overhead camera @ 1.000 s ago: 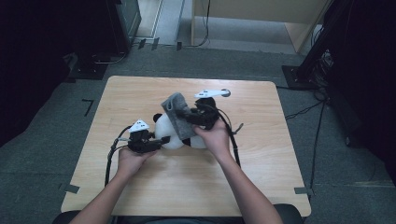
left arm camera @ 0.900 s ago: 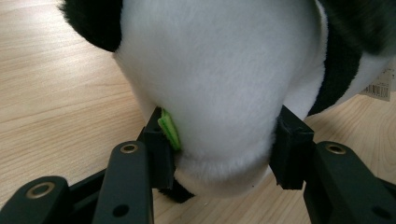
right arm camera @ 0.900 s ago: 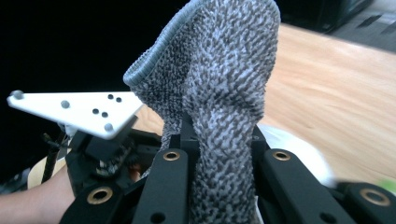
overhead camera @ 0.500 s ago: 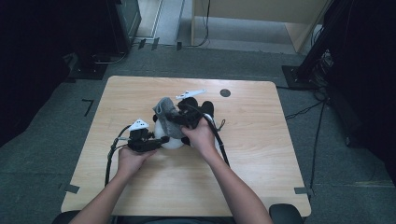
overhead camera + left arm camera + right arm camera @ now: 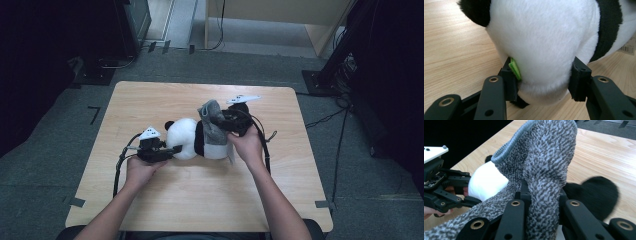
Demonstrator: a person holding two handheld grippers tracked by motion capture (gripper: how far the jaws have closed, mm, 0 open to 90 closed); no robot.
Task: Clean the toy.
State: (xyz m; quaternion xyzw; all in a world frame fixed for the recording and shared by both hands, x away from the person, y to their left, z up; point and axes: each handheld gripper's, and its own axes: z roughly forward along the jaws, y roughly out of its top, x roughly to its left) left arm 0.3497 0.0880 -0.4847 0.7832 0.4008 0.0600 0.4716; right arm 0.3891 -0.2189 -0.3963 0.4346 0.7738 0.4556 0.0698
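Mid-tabletop [image 5: 150,210]: left gripper [image 5: 541,75] clamps panda [image 5: 192,140] head, right gripper [image 5: 540,195] pinches sock [image 5: 212,122]; dressing underway, next pull it over the body.

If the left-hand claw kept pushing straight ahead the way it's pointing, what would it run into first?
Nothing new: the left gripper already clamps the panda's white head, so it would just press deeper into the plush.

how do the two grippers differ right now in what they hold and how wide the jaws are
The left gripper holds the toy panda by its white head, jaws spread wide around the plush; the right gripper pinches a grey knitted sock, jaws nearly together. The left gripper lies low by the table; the right gripper lifts the sock above the panda's body. Both are shut on something soft.
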